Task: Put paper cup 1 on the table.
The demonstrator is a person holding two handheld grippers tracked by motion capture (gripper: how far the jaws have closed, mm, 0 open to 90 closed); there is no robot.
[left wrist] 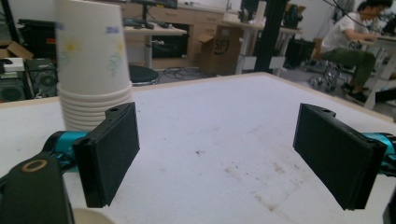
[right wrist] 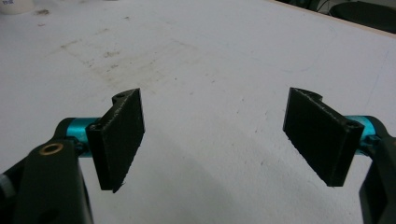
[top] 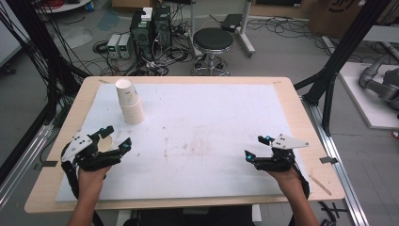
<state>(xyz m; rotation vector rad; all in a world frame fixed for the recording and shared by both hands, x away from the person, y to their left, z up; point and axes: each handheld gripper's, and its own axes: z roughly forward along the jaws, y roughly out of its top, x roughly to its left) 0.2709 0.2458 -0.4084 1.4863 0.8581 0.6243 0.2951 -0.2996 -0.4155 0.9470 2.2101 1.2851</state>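
A stack of paper cups (top: 129, 102) stands upright near the far left corner of the white surface (top: 202, 122), tilted slightly at the top. In the left gripper view the stack (left wrist: 93, 65) rises just beyond the left jaw, its nested rims layered at the bottom and a faint flower print on the uppermost cup.

The left hand-held gripper (top: 115, 138) is near the left edge of the surface, on the near side of the stack and apart from it. Its 2 jaws stand wide apart with nothing between them; in its own view (left wrist: 224, 154) only bare white surface lies between the pads. A single pale cup (top: 105, 143) lies just under this hand-held gripper, partly hidden by it, and a curved pale rim shows at the bottom edge of the left gripper view (left wrist: 91, 217). Whether the cup touches the jaws cannot be told.

The right hand-held gripper (top: 256, 148) is near the right edge of the surface, well apart from the cups. Its 2 jaws are likewise spread and hold nothing; in the right gripper view (right wrist: 219, 135) the stained white surface (right wrist: 187, 56) lies between them.
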